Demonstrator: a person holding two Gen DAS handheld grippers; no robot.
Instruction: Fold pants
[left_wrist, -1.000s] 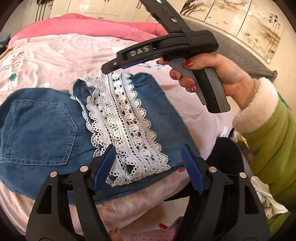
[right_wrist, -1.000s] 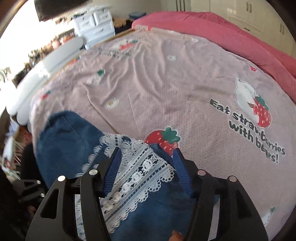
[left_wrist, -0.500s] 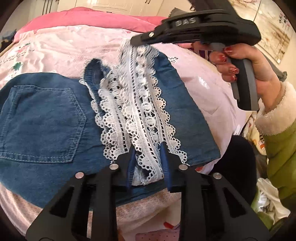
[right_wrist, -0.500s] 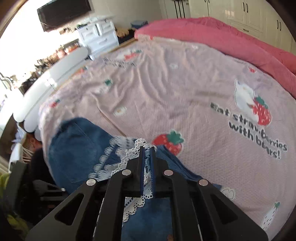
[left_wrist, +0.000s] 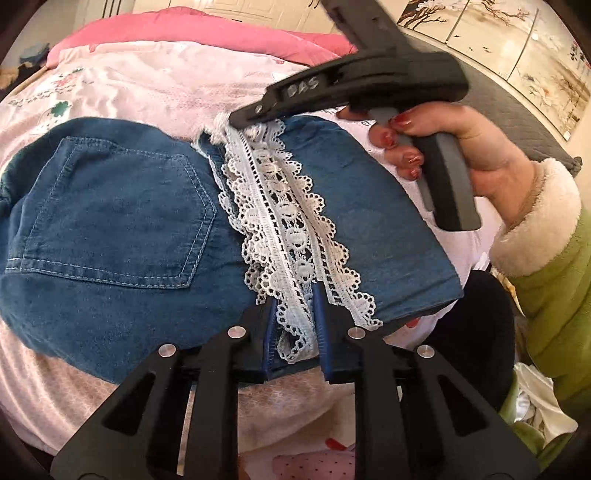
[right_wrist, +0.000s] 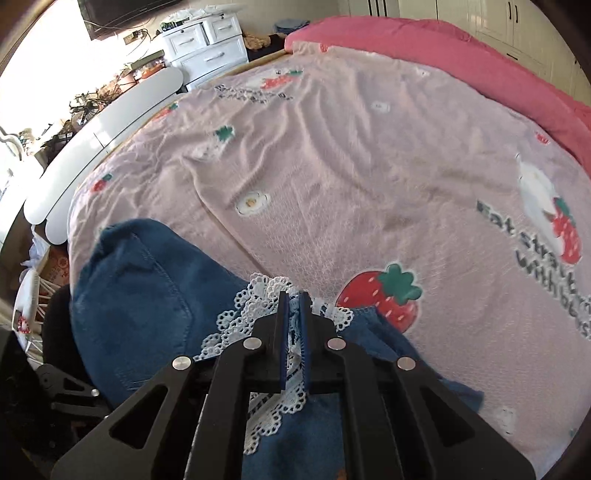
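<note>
Blue denim pants (left_wrist: 110, 221) with a white lace hem (left_wrist: 284, 218) lie on a pink bedspread (left_wrist: 155, 85). A back pocket faces up at left. My left gripper (left_wrist: 295, 317) is shut on the near end of the lace hem. My right gripper (right_wrist: 293, 306) is shut on the far end of the same hem; it also shows in the left wrist view (left_wrist: 236, 120), held by a hand with red nails. The hem is lifted and stretched between the two grippers. In the right wrist view the pants (right_wrist: 140, 280) bunch to the left.
The bedspread (right_wrist: 351, 166) has strawberry prints and lettering. A pink duvet (right_wrist: 443, 48) lies along the far side. A white dresser (right_wrist: 207, 51) and a white curved footboard (right_wrist: 103, 122) stand beyond the bed. The near bed edge is just below my left gripper.
Both grippers closed from open onto the lace hem. The hem has since been lifted and carried left, over the pocket part of the pants.
</note>
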